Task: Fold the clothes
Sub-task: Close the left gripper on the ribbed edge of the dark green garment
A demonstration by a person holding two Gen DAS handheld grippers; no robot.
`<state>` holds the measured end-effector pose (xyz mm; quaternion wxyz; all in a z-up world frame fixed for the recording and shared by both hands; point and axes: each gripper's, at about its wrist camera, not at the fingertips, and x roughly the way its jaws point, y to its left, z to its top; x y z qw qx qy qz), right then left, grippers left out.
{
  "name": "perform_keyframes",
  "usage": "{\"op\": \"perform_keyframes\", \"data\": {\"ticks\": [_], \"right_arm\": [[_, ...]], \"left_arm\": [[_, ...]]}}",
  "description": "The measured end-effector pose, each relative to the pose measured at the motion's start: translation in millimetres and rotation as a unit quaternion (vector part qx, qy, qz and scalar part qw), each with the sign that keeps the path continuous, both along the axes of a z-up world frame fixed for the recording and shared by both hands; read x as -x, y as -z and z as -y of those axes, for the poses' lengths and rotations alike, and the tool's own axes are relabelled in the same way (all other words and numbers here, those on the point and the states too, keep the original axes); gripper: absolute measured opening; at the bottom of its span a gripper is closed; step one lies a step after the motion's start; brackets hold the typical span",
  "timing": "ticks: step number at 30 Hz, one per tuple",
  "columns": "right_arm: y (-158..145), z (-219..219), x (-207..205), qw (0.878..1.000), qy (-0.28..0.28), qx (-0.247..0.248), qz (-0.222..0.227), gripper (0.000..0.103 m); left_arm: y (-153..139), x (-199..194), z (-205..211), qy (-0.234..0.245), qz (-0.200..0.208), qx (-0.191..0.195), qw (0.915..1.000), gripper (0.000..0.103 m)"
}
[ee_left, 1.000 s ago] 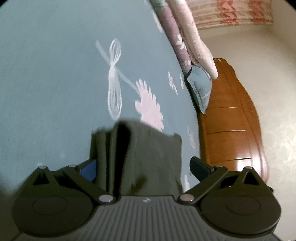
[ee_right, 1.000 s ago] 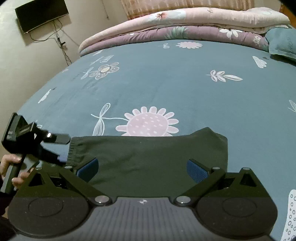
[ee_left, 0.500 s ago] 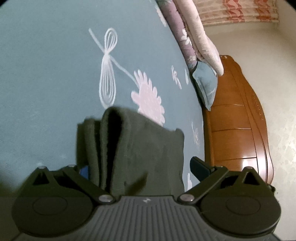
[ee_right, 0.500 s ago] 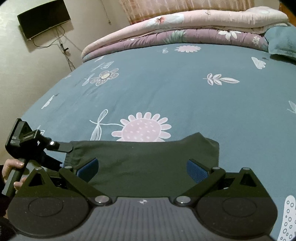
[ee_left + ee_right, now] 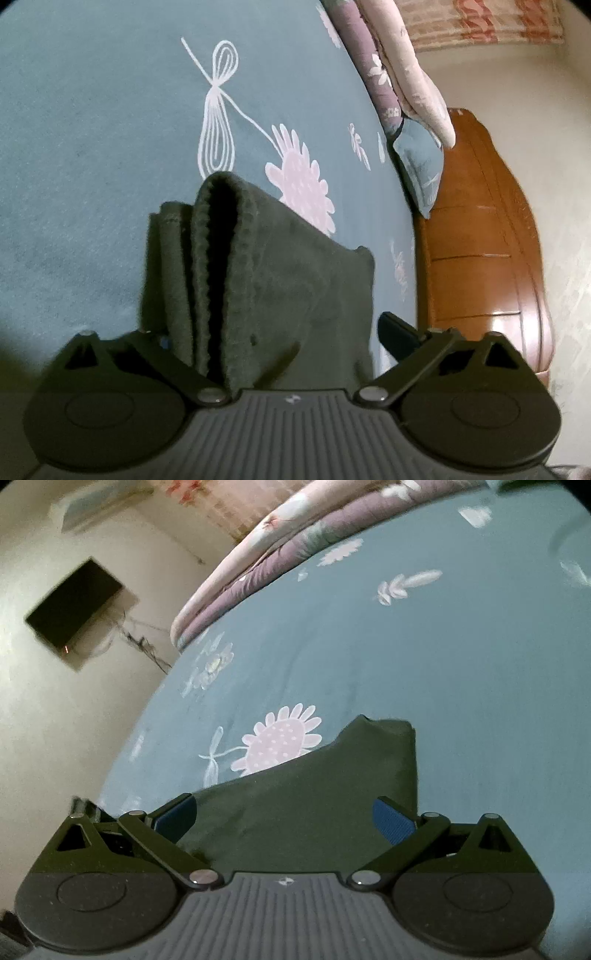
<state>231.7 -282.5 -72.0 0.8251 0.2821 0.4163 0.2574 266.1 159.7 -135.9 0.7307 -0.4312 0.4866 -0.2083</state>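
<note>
A dark olive-green folded garment [image 5: 280, 280] lies on the teal flowered bedsheet [image 5: 92, 147]. In the left wrist view its ribbed waistband end faces me, gaping between layers, and runs between the fingers of my left gripper [image 5: 277, 332], which stand wide apart; the left fingertip is hidden behind the cloth. In the right wrist view the garment [image 5: 314, 794] stretches between the open blue-padded fingers of my right gripper [image 5: 284, 812], its far corner standing up at the upper right. Neither gripper pinches the cloth.
Folded pink and purple quilts [image 5: 280, 542] lie along the far side of the bed. A teal pillow [image 5: 421, 162] leans on the wooden headboard [image 5: 480, 240]. A dark wall-mounted screen [image 5: 74, 609] hangs on the beige wall. The bed edge runs close at the left in the right wrist view.
The right wrist view has tilted and swung, so the bed now slants. The left gripper has moved closer to the waistband end. The other hand-held gripper has nearly left the right view.
</note>
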Motion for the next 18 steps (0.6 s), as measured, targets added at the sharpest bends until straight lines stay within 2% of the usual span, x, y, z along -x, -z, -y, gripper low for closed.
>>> {"op": "perform_keyframes", "data": {"ticks": [2,6,11,13,18], "right_arm": [[7,9,-1,1.0,0.008,-0.017,-0.014,0.103],[21,27,-3,0.998,0.028,-0.045,-0.039,0.103],[45,43,-13,0.99,0.038,-0.101,-0.086,0.103],[57,43,-20,0.987,0.032,-0.116,-0.11,0.103],[71,32,-50,0.982,0.008,-0.135,-0.135,0.103]], "left_arm": [[-4,1,2,0.002,-0.004,-0.024,0.9997,0.08],[-14,1,12,0.017,-0.005,-0.085,0.9962,0.066],[-18,5,11,0.009,-0.017,-0.113,0.9934,0.046],[-17,7,9,0.003,-0.022,-0.115,0.9932,0.042],[-15,7,7,0.002,-0.023,-0.113,0.9933,0.042]]}}
